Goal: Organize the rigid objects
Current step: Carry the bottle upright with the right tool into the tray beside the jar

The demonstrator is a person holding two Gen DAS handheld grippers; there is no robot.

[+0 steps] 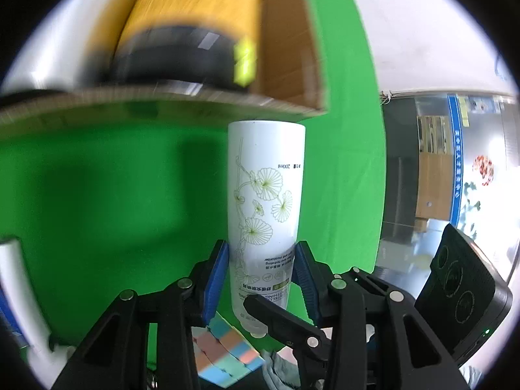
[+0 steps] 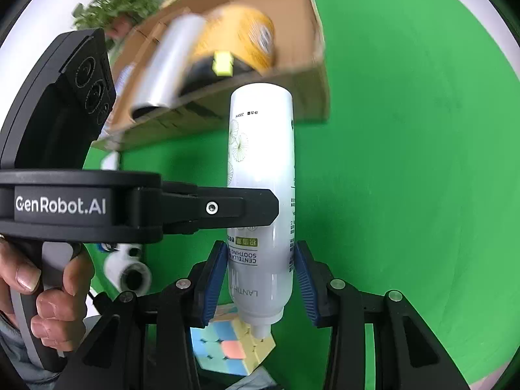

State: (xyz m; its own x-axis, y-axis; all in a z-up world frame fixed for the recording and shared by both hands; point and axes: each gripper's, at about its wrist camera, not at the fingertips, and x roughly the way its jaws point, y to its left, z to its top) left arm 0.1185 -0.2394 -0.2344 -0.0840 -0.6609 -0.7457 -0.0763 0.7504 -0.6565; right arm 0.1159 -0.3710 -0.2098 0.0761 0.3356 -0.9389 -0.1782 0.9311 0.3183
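A white lotion bottle (image 1: 265, 195) with a flower print is held between both grippers, its nozzle end toward the cameras. My left gripper (image 1: 262, 279) is shut on the bottle. My right gripper (image 2: 260, 276) is also shut on the bottle (image 2: 261, 175); the left gripper's finger (image 2: 227, 209) crosses it from the left. A cardboard box (image 1: 292, 52) lies beyond the bottle's far end, holding a yellow roll with a black end (image 1: 191, 22). In the right wrist view the box (image 2: 312, 91) also holds a white roll (image 2: 169, 65).
A pastel puzzle cube (image 1: 224, 354) lies under the grippers on the green cloth (image 1: 97, 178); it shows in the right wrist view too (image 2: 227, 347). A white tube (image 2: 130, 269) lies at the left. The right gripper's body (image 1: 461, 295) is at my right.
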